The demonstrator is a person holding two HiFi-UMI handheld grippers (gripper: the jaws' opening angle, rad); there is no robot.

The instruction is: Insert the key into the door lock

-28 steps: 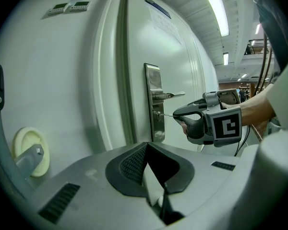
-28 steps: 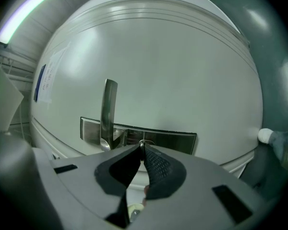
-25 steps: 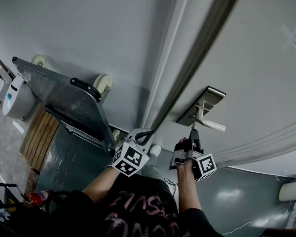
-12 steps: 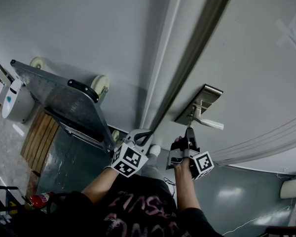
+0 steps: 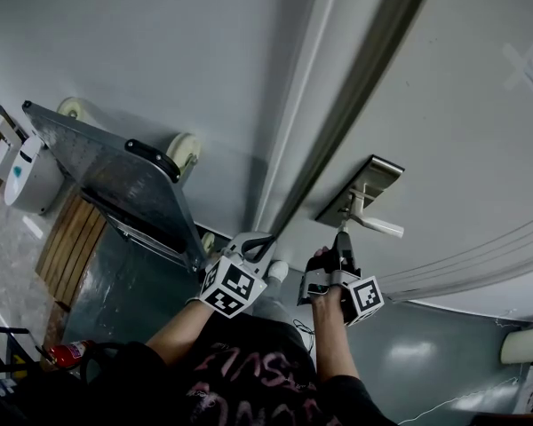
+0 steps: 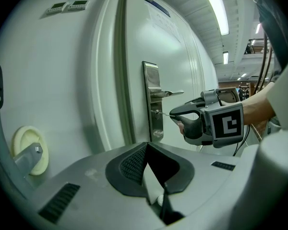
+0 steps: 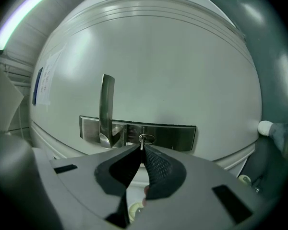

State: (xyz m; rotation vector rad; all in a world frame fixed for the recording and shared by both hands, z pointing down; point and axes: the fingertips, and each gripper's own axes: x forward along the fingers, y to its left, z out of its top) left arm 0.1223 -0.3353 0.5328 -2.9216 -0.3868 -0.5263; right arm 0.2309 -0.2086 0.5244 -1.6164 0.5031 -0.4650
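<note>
The brushed-metal lock plate with its lever handle is on the pale door. My right gripper is shut on a small silver key, held level. The key's tip is at the keyhole just beside the handle. In the left gripper view the key's thin shaft bridges the lock plate and the right gripper; how deep it sits cannot be told. My left gripper hangs shut and empty to the left, near the door's edge.
A metal platform trolley leans on the wall at left, wheels outward; one wheel shows close to my left gripper. The door frame runs between the two grippers. White dispensers and a red extinguisher are at far left.
</note>
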